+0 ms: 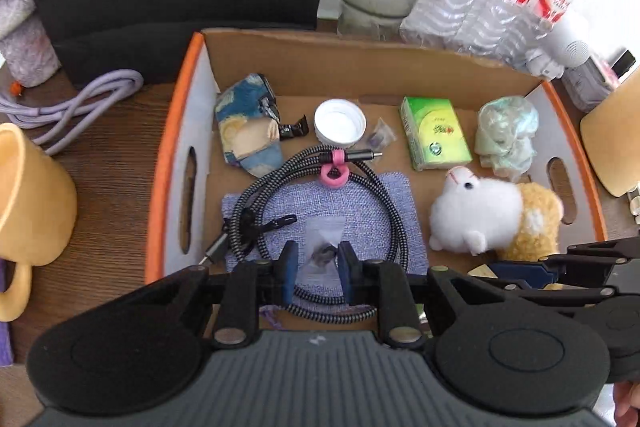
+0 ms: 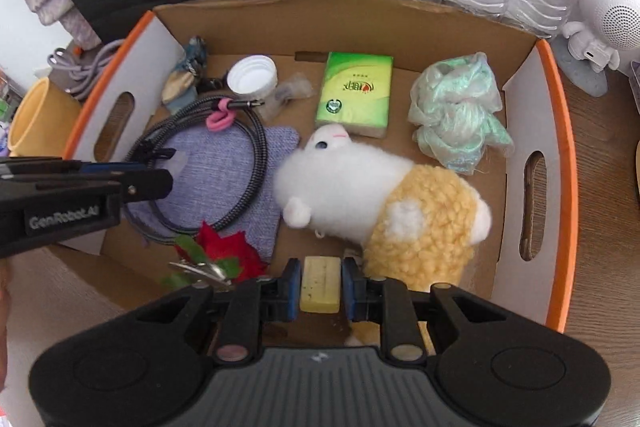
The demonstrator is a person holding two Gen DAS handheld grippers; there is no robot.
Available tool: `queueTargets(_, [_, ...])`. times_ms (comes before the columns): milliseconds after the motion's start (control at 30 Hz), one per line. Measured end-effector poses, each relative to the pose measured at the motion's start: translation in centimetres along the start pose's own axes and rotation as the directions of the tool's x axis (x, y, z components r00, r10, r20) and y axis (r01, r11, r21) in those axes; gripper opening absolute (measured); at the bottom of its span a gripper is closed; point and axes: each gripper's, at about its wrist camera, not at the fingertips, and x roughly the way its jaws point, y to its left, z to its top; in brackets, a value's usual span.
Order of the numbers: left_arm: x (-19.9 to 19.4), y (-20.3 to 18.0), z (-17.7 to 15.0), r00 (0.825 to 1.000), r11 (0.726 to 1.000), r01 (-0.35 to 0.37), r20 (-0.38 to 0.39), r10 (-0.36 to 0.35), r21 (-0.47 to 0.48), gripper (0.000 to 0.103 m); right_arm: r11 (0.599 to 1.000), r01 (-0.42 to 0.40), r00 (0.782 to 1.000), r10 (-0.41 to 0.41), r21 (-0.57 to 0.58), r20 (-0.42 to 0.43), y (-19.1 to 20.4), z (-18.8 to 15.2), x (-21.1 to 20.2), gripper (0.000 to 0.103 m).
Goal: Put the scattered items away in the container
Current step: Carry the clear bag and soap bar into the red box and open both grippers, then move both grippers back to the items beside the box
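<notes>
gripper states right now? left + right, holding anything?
Left gripper: shut on a small clear plastic bag with something dark inside, above the cardboard box.
Right gripper: shut on a pale yellow rectangular block.

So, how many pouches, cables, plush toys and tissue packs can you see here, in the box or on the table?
Fabric pouches: 2 (blue patterned pouch, purple pouch)
Cables: 2 (braided cable in the box, lilac cable on the table)
Plush toys: 1
Tissue packs: 1
Total: 6
</notes>
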Motion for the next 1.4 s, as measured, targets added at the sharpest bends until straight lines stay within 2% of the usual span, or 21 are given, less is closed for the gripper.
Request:
queueTargets(133, [1.9,-0.1,0.1,0.999,1.000,-0.014,-0.042,0.014,-0.011,0.024,1.000,0.025,1.000,-0.025,-0.009,-0.016,0.3,0.3,0.8,0.021])
queueTargets(167, [1.9,-0.1,0.1,0.999,1.000,-0.015,-0.042,0.015,-0.014,0.026,1.000,0.019,1.000,-0.019,-0.008,-0.016,0.4,0.2,0.7,0.025])
queueTargets(233, [1.5,-0.1,0.2,0.999,1.000,-0.002,-0.052,0.002,-0.003,0.038,1.000,0.003,1.000,-0.004,-0.007,-0.027,0.7,0.0,0.6,0.036])
queueTargets(267, [1.0,-0.2,0.2,0.999,1.000,-0.006,-0.049,0.006,0.003,0.040,1.000,0.005,1.000,-0.005,-0.006,-0.029,0.8,0.0,0.3,0.039])
queueTargets(300, [0.3,-0.2,0.3,0.999,1.000,-0.014,-0.042,0.014,0.007,0.046,1.000,0.009,0.999,-0.010,-0.005,-0.031,0.7,0.1,-0.1,0.039])
queueTargets(333, [-0.5,-0.3,0.3,0.999,1.000,-0.015,-0.037,0.015,0.009,0.058,1.000,0.013,1.000,-0.013,-0.003,-0.028,0.8,0.2,-0.7,0.041])
queueTargets(367, [-1.3,-0.2,0.3,1.000,1.000,0.000,-0.030,0.000,0.006,0.066,1.000,0.010,1.000,-0.010,0.003,-0.017,0.8,0.3,-1.7,0.046])
queueTargets(400, [-2.3,-0.1,0.4,0.999,1.000,0.027,-0.025,-0.027,0.006,0.085,1.000,0.007,1.000,-0.007,0.010,-0.007,0.8,0.4,-2.6,0.051])
queueTargets(433, [-3.3,0.0,0.4,0.998,0.999,0.053,-0.017,-0.053,0.011,0.092,1.000,0.003,1.000,-0.003,0.021,0.007,0.7,0.5,-3.8,0.060])
queueTargets(467, [-4.4,0.2,0.3,0.998,0.998,0.060,0.000,-0.060,0.006,0.093,1.000,-0.006,1.000,0.005,0.026,0.025,0.7,0.5,-5.2,0.069])
queueTargets(567, [-7.0,0.7,0.3,1.000,0.999,0.020,0.016,-0.019,-0.042,0.099,1.000,0.004,0.997,-0.006,0.018,0.075,0.6,0.3,-8.6,0.079])
queueTargets(733, [-9.9,0.9,-0.6,0.999,0.998,-0.047,0.010,0.048,-0.044,0.102,0.998,0.038,0.991,-0.043,0.042,0.130,-0.5,-0.4,-12.3,0.080])
queueTargets(833, [-10.9,0.2,-1.4,0.993,0.994,-0.092,0.073,0.095,-0.051,0.103,0.998,0.042,0.987,-0.049,0.050,0.152,-0.8,-1.5,-13.1,0.080])
queueTargets(900, [-11.7,-0.5,-2.5,0.974,0.989,-0.135,0.177,0.143,-0.059,0.103,0.999,0.042,0.978,-0.047,0.032,0.203,0.0,-2.2,-13.0,0.082])
queueTargets(967, [-12.2,-1.5,-3.9,0.940,0.983,-0.178,0.290,0.180,-0.033,0.103,0.999,0.045,0.960,-0.047,0.015,0.276,0.8,-3.2,-13.5,0.088])
queueTargets(1033, [-12.5,-2.3,-5.7,0.901,0.981,-0.193,0.397,0.176,0.003,0.103,0.998,0.067,0.927,-0.070,0.020,0.370,1.4,-4.4,-14.0,0.088])
queueTargets(1100, [-12.5,-2.8,-7.7,0.859,0.982,-0.189,0.488,0.153,0.026,0.103,0.996,0.084,0.868,-0.084,0.021,0.489,2.0,-6.2,-14.3,0.089])
queueTargets(1200, [-12.0,-3.0,-9.8,0.812,0.985,-0.171,0.566,0.143,-0.004,0.103,0.995,0.100,0.789,-0.087,0.013,0.609,2.2,-8.4,-13.8,0.089])
queueTargets(1400, [-12.2,-2.7,-11.4,0.753,0.994,-0.101,0.648,0.110,-0.051,0.103,0.996,0.087,0.708,-0.081,0.027,0.702,2.0,-10.5,-13.6,0.089])
